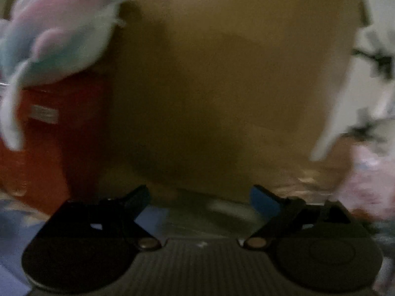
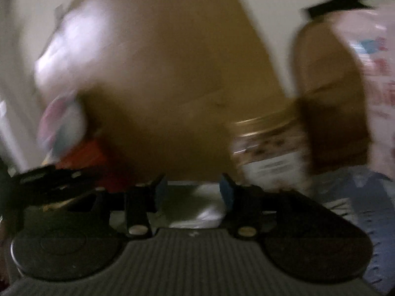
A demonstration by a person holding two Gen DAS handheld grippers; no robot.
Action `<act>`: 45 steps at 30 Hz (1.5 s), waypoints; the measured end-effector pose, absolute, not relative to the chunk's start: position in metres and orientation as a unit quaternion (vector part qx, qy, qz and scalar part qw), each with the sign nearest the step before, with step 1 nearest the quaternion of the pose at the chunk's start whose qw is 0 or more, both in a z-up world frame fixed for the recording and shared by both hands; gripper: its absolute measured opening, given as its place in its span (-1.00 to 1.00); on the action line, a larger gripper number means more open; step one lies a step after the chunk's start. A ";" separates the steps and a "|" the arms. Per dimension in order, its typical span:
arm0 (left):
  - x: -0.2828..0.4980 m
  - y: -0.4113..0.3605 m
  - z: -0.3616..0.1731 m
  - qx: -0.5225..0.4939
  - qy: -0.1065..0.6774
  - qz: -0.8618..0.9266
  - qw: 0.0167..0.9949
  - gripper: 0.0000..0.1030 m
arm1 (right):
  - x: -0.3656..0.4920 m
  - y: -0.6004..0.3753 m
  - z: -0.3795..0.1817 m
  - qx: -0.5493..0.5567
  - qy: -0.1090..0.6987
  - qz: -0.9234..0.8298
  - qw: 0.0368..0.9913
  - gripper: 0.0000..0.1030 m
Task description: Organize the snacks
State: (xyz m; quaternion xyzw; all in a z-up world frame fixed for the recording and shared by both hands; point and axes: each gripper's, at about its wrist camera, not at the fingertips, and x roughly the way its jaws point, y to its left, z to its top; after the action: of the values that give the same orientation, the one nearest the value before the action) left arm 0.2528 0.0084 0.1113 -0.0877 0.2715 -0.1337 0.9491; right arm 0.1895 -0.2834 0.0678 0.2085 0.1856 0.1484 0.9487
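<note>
Both views are blurred. A large brown cardboard box fills the left wrist view, close in front of my left gripper, which is open and empty. A red snack bag lies left of the box, with a pink and pale blue packet above it. In the right wrist view my right gripper is partly open over a clear plastic packet; I cannot tell whether it grips it. The box stands ahead, with a gold-lidded jar to its right.
A white bag with red print sits at the far right beside a brown flap. A blue patterned cloth covers the surface. A white packet is right of the box. My left gripper's body shows at the left.
</note>
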 end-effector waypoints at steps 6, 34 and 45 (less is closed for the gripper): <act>0.275 0.011 0.058 -0.118 0.375 -0.130 0.910 0.37 | 0.206 -0.294 0.031 0.259 0.258 0.153 0.918 0.06; -0.097 0.112 0.140 -0.034 0.178 0.159 0.970 0.86 | 0.152 -0.274 0.040 0.185 0.073 0.109 0.974 0.42; -0.143 0.109 0.113 -0.038 0.212 0.169 0.962 0.99 | 0.146 -0.255 0.034 0.078 0.030 0.074 0.994 0.46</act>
State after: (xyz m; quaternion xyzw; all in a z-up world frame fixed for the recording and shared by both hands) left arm -0.1431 0.1087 0.1126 -0.0380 0.2117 0.1695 0.9618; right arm 0.1457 -0.2547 0.0340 0.0784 0.0302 0.0739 0.9937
